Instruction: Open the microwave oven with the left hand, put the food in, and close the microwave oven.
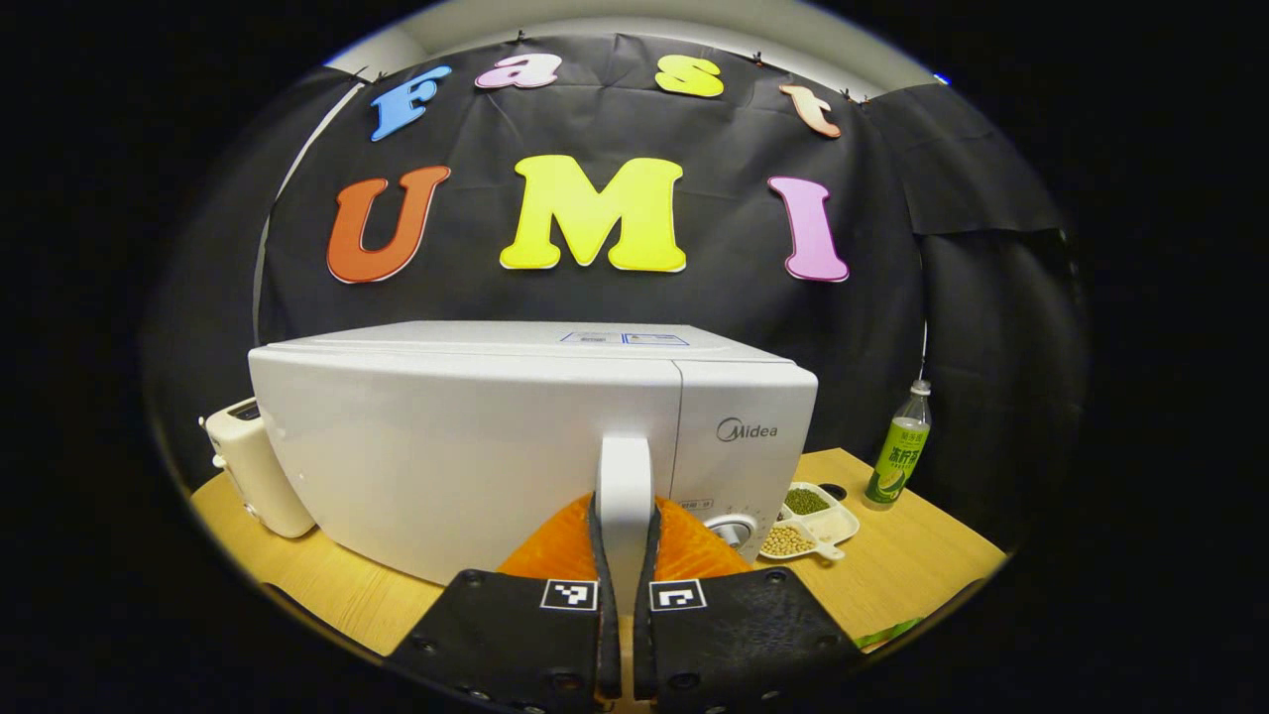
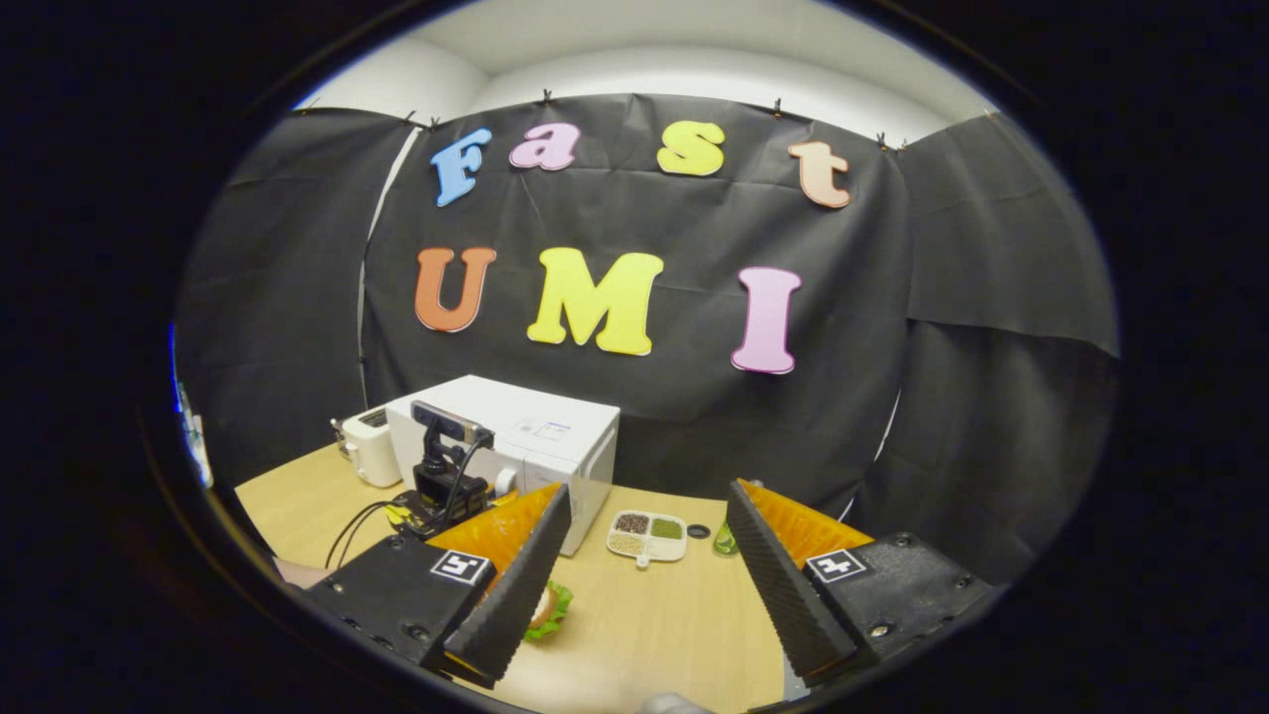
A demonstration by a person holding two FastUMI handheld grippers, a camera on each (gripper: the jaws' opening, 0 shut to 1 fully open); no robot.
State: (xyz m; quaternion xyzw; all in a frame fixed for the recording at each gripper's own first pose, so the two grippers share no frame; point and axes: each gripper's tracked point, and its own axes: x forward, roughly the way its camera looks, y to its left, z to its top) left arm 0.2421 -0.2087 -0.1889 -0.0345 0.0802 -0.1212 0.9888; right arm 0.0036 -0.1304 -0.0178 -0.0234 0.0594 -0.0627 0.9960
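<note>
Left gripper (image 1: 626, 555) clamped on the white door handle (image 1: 625, 496) of the microwave oven (image 1: 476, 436), door closed, on the wooden table (image 1: 892, 565); right gripper (image 2: 644, 570) spread wide above food (image 2: 550, 607), divided dish (image 2: 647, 535) near the microwave, toaster (image 1: 253, 466) at its far side

Black cloth walls (image 2: 634, 416) enclose a light wooden table (image 2: 674, 615).

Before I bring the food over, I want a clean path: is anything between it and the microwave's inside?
Yes: the microwave door is shut. The left claw grips its handle. The food lies beside the open right claw.
</note>
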